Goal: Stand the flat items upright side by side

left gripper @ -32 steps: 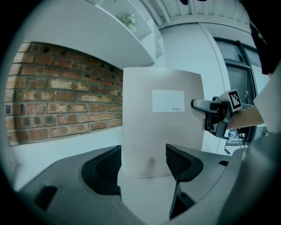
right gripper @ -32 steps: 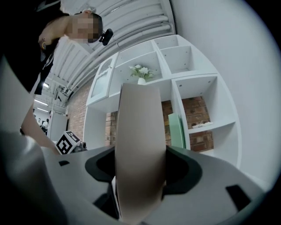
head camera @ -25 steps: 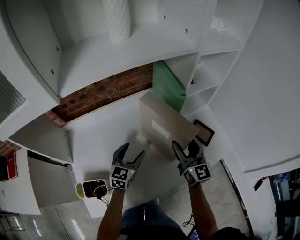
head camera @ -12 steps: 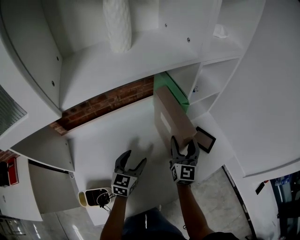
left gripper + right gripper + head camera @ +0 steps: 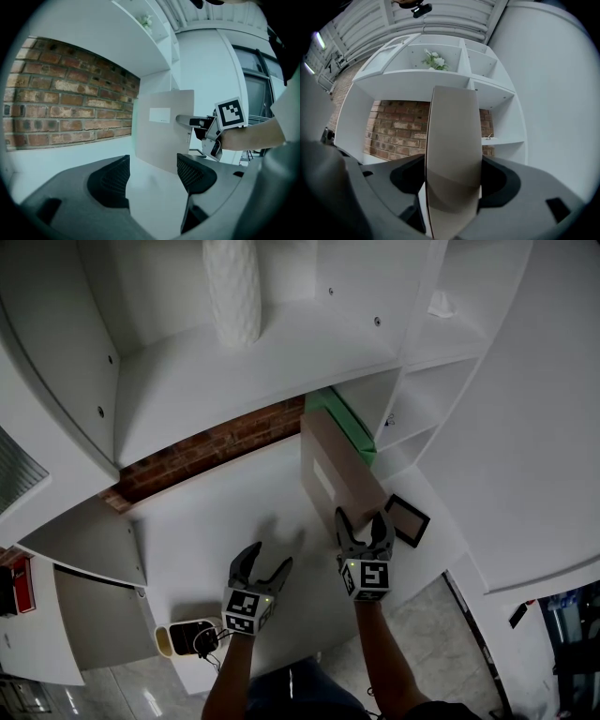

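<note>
Right hand-held gripper [image 5: 363,522]: clenched on the near edge of the brown flat box [image 5: 330,474]. In the right gripper view the box fills the gap between the jaws and both pads lie against its faces.
Left hand-held gripper [image 5: 269,559]: released, jaws apart with only bare bench between them. It hovers low over the bench [image 5: 216,512], left of the box and well apart from it.
Brown flat box: I see it standing on its long edge, upright, running from the right hand-held gripper back towards the brick wall [image 5: 206,442]. Its broad face with a white label [image 5: 160,115] looks towards my left hand-held gripper.
Green flat item [image 5: 343,420]: upright at the back of the same compartment, just beside the box on its right. I can't tell whether the two touch.
Picture frame [image 5: 408,518]: small, dark-edged, lying flat on the bench right of the box and near the right hand-held gripper.
Shelf above: a white textured vase [image 5: 234,287] stands on it.
Upper compartment: a small green plant [image 5: 435,60] shows in the right gripper view.
Bench edge, near left: a pale cup-like container [image 5: 183,636] with a dark cable at it.
</note>
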A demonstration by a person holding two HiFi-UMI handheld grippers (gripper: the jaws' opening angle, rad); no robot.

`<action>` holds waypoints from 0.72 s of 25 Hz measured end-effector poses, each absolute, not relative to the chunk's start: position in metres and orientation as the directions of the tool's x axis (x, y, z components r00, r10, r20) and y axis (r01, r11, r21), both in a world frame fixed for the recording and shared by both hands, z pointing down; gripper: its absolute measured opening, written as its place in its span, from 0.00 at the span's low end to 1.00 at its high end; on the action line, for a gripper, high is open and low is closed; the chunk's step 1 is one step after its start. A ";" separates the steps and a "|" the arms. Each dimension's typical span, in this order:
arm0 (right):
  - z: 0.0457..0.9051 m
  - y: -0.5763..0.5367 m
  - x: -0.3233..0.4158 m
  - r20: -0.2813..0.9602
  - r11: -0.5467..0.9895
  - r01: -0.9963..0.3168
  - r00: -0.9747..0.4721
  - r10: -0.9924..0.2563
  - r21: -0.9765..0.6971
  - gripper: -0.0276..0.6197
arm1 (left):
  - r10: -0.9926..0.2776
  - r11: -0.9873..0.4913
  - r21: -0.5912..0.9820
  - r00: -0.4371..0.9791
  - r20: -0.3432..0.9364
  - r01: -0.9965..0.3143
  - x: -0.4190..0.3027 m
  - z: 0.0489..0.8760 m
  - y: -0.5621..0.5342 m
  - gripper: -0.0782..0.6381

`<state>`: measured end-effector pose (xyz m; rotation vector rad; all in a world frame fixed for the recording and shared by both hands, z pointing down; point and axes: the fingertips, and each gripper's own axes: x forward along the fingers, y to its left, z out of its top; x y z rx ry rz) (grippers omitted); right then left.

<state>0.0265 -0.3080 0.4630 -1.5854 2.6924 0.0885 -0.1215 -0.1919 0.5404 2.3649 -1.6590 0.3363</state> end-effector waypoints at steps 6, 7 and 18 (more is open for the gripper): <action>0.457 -0.290 0.043 -0.049 0.457 -0.889 -0.458 -0.888 0.018 0.51 | -0.889 -0.336 0.064 0.339 0.308 -0.940 -0.117 0.541 -0.193 0.53; 0.459 -0.285 0.046 -0.042 0.446 -0.895 -0.445 -0.894 0.006 0.51 | -0.887 -0.338 0.067 0.341 0.311 -0.939 -0.116 0.541 -0.192 0.53; 0.495 -0.264 0.037 0.068 0.395 -0.918 -0.393 -0.917 0.023 0.34 | -0.883 -0.341 0.078 0.348 0.316 -0.937 -0.114 0.542 -0.189 0.53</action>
